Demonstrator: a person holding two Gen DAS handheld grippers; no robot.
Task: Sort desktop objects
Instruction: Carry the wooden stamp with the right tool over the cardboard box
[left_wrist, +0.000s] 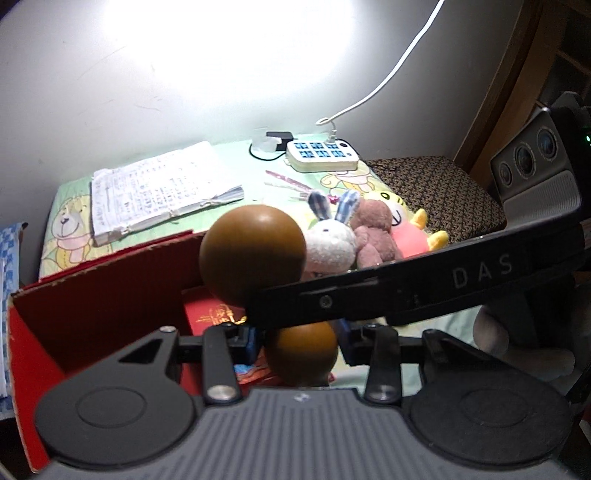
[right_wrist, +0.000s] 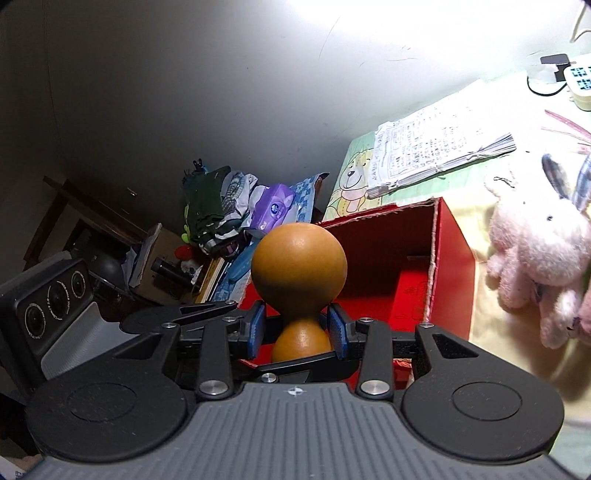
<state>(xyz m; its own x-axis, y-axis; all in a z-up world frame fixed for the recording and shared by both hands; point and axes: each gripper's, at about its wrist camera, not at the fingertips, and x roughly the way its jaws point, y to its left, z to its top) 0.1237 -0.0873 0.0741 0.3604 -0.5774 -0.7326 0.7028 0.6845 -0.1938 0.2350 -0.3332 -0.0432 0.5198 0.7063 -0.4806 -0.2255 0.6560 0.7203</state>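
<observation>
Cartoon-bear cloth (left_wrist: 70, 229) covers the desk under a bright lamp glare; a red box (right_wrist: 448, 258) sits on it, open-topped; the right gripper (right_wrist: 297, 332) clamps a brown gourd (right_wrist: 299, 266) at its waist, above the box; the left gripper (left_wrist: 295, 339) reaches the same gourd, its grip unclear; plush toys (left_wrist: 354, 236) lie just beyond the box.

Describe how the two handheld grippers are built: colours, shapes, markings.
Both match: a ribbed grey body, two round black discs, black linkage arms with silver screws. The right gripper has blue finger pads; its side arm reads "DAS". The left gripper shows blue there too. No sleeves visible.
</observation>
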